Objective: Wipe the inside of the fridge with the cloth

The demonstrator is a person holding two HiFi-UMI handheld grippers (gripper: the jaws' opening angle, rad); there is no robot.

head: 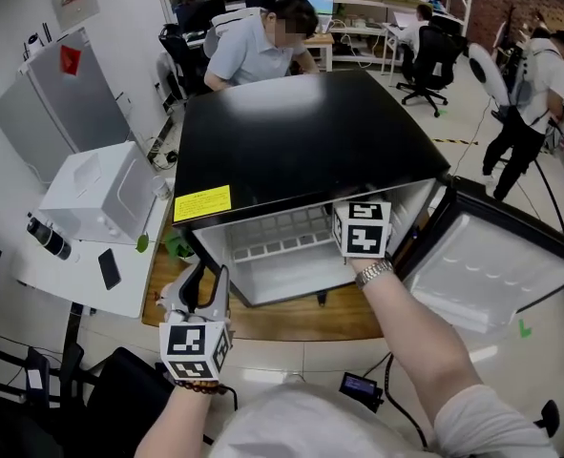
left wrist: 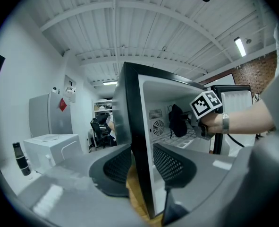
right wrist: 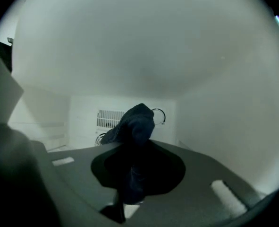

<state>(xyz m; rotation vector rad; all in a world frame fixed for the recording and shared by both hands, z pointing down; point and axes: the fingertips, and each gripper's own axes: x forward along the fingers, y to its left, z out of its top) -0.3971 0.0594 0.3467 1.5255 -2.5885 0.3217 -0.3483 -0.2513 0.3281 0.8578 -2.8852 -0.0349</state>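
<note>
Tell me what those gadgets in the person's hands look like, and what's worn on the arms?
The left gripper and right gripper each have two grey jaws with black mesh pads and a white cube of black square markers. A metal watch is on the right wrist, a dark bracelet on the left; short, light sleeves.

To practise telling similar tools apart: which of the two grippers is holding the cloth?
The right gripper, inside the fridge, fingers shut on the dark cloth. The left gripper is outside, fingers apart, no cloth.
</note>
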